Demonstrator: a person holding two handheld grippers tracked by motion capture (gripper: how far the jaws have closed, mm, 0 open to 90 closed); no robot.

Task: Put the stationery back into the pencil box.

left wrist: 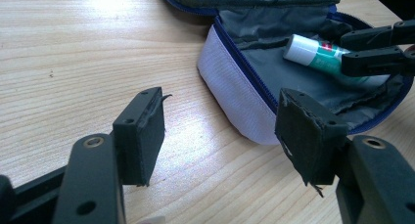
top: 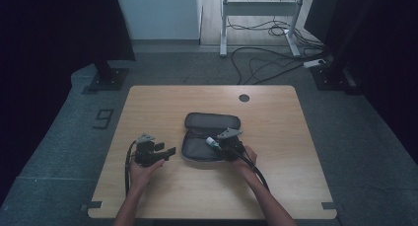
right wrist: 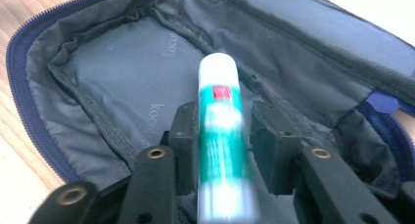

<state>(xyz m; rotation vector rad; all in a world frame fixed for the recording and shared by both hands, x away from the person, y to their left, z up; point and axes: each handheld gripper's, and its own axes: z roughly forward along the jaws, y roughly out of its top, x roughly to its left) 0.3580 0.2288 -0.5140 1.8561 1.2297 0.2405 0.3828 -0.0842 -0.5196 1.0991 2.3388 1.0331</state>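
Plainly, by label:

Step in hand: glue stick (right wrist: 221,136) poised over the open pencil case (top: 211,122); by the look of it, either going into the case or coming out, cannot tell which.

Right gripper (top: 229,145): closed around the glue stick, one jaw on each side of the green-and-white tube, white cap pointing away over the grey lining.

Left gripper (top: 158,152): jaws spread wide, holding nothing, low over the wooden table (top: 276,117) just beside the case's near white wall (left wrist: 235,94).

Where the stick is: above the lower half of the case, inside the blue zip line (left wrist: 244,70), apparently just clear of the lining.

Next move, if packing: lower and lay the tube flat on the lining, then part the jaws; if unpacking: lift straight up clear of the walls.

Edges: soft upright side walls around the pocket; folded-back lid (top: 213,119) on the far side.

Open room: bare tabletop left, right and toward the person; left gripper near enough to steady the case wall.
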